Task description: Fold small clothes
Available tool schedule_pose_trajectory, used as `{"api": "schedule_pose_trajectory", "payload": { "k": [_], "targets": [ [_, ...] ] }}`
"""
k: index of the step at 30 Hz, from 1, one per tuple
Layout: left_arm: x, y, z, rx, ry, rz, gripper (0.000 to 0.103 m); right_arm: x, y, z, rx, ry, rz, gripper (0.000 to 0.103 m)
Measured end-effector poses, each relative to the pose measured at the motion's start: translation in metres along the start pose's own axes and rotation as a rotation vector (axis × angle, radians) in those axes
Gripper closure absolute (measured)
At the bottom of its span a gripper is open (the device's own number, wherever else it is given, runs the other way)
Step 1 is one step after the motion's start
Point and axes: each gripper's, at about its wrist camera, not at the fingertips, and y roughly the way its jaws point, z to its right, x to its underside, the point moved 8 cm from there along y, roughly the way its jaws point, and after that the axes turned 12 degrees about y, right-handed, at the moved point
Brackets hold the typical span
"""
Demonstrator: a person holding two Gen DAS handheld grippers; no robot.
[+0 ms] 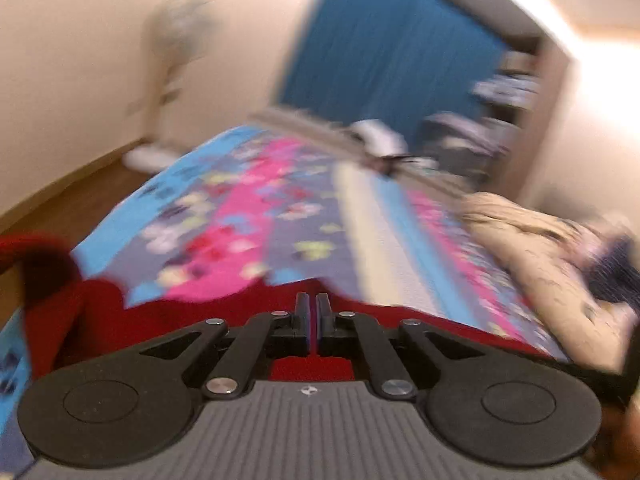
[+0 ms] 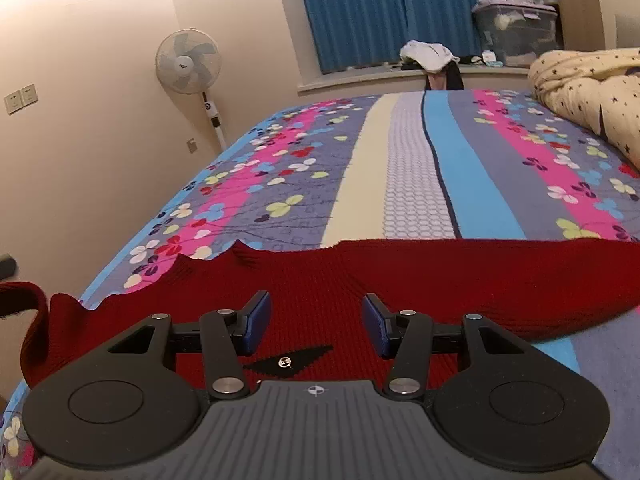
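Striped and flower-printed, the bedspread (image 2: pixel 412 168) fills a bedroom lit warm against blue curtains (image 2: pixel 360 12), and on its near edge lies one red knitted sweater (image 2: pixel 440 280), the single garment being folded. It is spread flat across the bed's width, a posture that suits folding, with one end trailing off the left edge of the bed in the right wrist view.

Two handheld grippers are at work. The left gripper (image 1: pixel 312 304) has its jaws pressed together with only a sliver between them; red knit lies under and beyond the fingers, and a strip of red shows through the slit, so it is probably pinching the fabric, though the blurred picture does not settle it. The heavy smear across that view suggests a fast swing, likely carrying a sleeve or hem over the body.

The right gripper (image 2: pixel 316 320) hovers over the sweater's middle with its jaws roughly half apart and nothing between the blue pads (image 2: pixel 256 320), seemingly poised to pin or take the cloth.

Elsewhere: one pedestal fan (image 2: pixel 188 62), one star-patterned quilt (image 2: pixel 580 84) bunched at the right, one heap of clothes (image 2: pixel 430 56) on the window ledge, one storage bin (image 2: pixel 516 28).
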Motion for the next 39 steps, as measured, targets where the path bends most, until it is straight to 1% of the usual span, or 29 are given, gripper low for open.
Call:
{"api": "schedule_pose_trajectory", "payload": {
  "k": [3, 4, 5, 6, 7, 8, 9, 11, 12, 14, 16, 17, 19, 20, 22, 24, 26, 27, 28, 29, 30, 31, 32, 33, 34, 35, 37, 38, 39],
  "targets": [
    [0.011, 0.005, -0.081, -0.207, -0.251, -0.059, 0.097, 0.0, -0.001, 0.001, -0.005, 0.005, -0.005, 0.05],
    [0.016, 0.003, -0.108, -0.263, -0.335, -0.074, 0.093, 0.0, -0.001, 0.001, -0.009, 0.005, -0.005, 0.05],
    [0.023, -0.002, -0.134, -0.313, -0.416, -0.085, 0.084, -0.001, -0.001, 0.001, -0.011, 0.004, -0.007, 0.05],
    [0.03, -0.009, -0.159, -0.352, -0.492, -0.097, 0.078, -0.001, -0.001, 0.001, -0.015, 0.003, -0.009, 0.05],
    [0.035, -0.015, -0.178, -0.373, -0.555, -0.11, 0.072, -0.001, -0.001, 0.001, -0.017, 0.003, -0.012, 0.05],
    [0.042, -0.022, -0.196, -0.373, -0.618, -0.122, 0.071, -0.001, -0.001, 0.0, -0.019, 0.004, -0.014, 0.05],
    [0.048, -0.027, -0.212, -0.355, -0.683, -0.129, 0.071, -0.001, 0.0, 0.0, -0.02, 0.005, -0.017, 0.05],
    [0.062, -0.043, -0.23, -0.309, -0.826, -0.129, 0.07, 0.0, 0.002, -0.002, -0.023, 0.008, -0.022, 0.05],
    [0.067, -0.051, -0.238, -0.298, -0.874, -0.132, 0.067, 0.001, 0.003, -0.004, -0.027, 0.009, -0.025, 0.05],
    [0.079, -0.063, -0.243, -0.287, -0.948, -0.149, 0.052, 0.001, 0.003, -0.007, -0.032, 0.005, -0.027, 0.05],
    [0.089, -0.074, -0.244, -0.28, -1.013, -0.156, 0.044, 0.003, 0.004, -0.01, -0.037, -0.005, -0.029, 0.05],
    [0.092, -0.078, -0.246, -0.279, -1.029, -0.158, 0.043, 0.004, 0.005, -0.012, -0.04, -0.008, -0.032, 0.05],
    [0.096, -0.078, -0.25, -0.272, -1.025, -0.161, 0.042, 0.006, 0.005, -0.015, -0.044, -0.013, -0.037, 0.05],
    [0.095, -0.075, -0.253, -0.257, -1.033, -0.154, 0.038, 0.007, 0.005, -0.016, -0.045, -0.017, -0.038, 0.05],
    [0.087, -0.069, -0.25, -0.227, -1.056, -0.118, 0.035, 0.008, 0.005, -0.017, -0.046, -0.022, -0.04, 0.05],
    [0.081, -0.059, -0.256, -0.206, -1.049, -0.086, 0.034, 0.01, 0.005, -0.016, -0.045, -0.022, -0.042, 0.05],
    [0.073, -0.044, -0.258, -0.206, -1.018, -0.07, 0.034, 0.009, 0.005, -0.016, -0.042, -0.021, -0.041, 0.05],
    [0.068, -0.033, -0.256, -0.214, -1.0, -0.06, 0.034, 0.008, 0.005, -0.016, -0.041, -0.021, -0.04, 0.05],
    [0.064, -0.03, -0.257, -0.231, -0.976, -0.045, 0.036, 0.009, 0.004, -0.016, -0.04, -0.021, -0.04, 0.05],
    [0.06, -0.028, -0.258, -0.266, -0.939, -0.033, 0.051, 0.009, 0.004, -0.016, -0.041, -0.022, -0.04, 0.05],
    [0.056, -0.027, -0.257, -0.318, -0.875, -0.032, 0.066, 0.009, 0.004, -0.015, -0.04, -0.022, -0.04, 0.05],
    [0.05, -0.024, -0.254, -0.375, -0.803, -0.044, 0.091, 0.009, 0.005, -0.015, -0.039, -0.022, -0.04, 0.05],
    [0.045, -0.026, -0.252, -0.443, -0.732, -0.05, 0.091, 0.009, 0.004, -0.014, -0.038, -0.022, -0.042, 0.05],
    [0.038, -0.03, -0.248, -0.502, -0.676, -0.039, 0.092, 0.009, 0.005, -0.014, -0.035, -0.023, -0.044, 0.05],
    [0.03, -0.03, -0.237, -0.515, -0.636, -0.019, 0.092, 0.009, 0.005, -0.012, -0.03, -0.024, -0.046, 0.05],
    [0.021, -0.027, -0.224, -0.489, -0.604, 0.009, 0.092, 0.01, 0.005, -0.011, -0.023, -0.025, -0.048, 0.05],
    [0.002, -0.018, -0.184, -0.378, -0.516, 0.065, 0.093, 0.009, 0.007, -0.009, -0.008, -0.027, -0.053, 0.05],
    [-0.006, -0.011, -0.159, -0.306, -0.46, 0.077, 0.093, 0.009, 0.007, -0.007, -0.001, -0.027, -0.055, 0.05],
    [-0.013, -0.002, -0.128, -0.205, -0.395, 0.08, 0.093, 0.009, 0.008, -0.005, 0.006, -0.026, -0.057, 0.05]
  ]
}}
